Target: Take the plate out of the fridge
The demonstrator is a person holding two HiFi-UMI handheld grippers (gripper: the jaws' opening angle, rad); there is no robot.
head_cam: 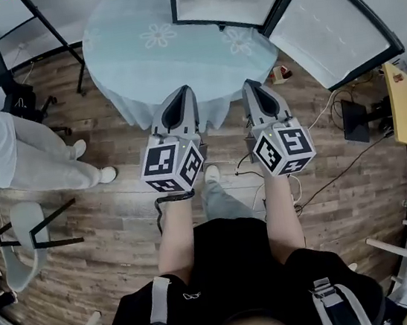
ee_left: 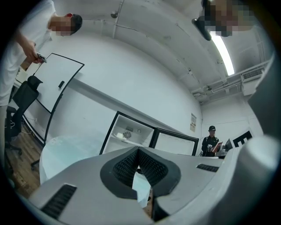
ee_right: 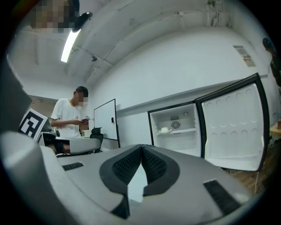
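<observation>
Blue-clothed table (head_cam: 137, 62) stands before open fridge (head_cam: 241, 4).

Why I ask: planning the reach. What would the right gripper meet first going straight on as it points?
Nothing close: the right gripper, shut, points across the round table toward the open fridge. It likely clears the table and meets the fridge or the wall beside it; height is unclear.
</observation>
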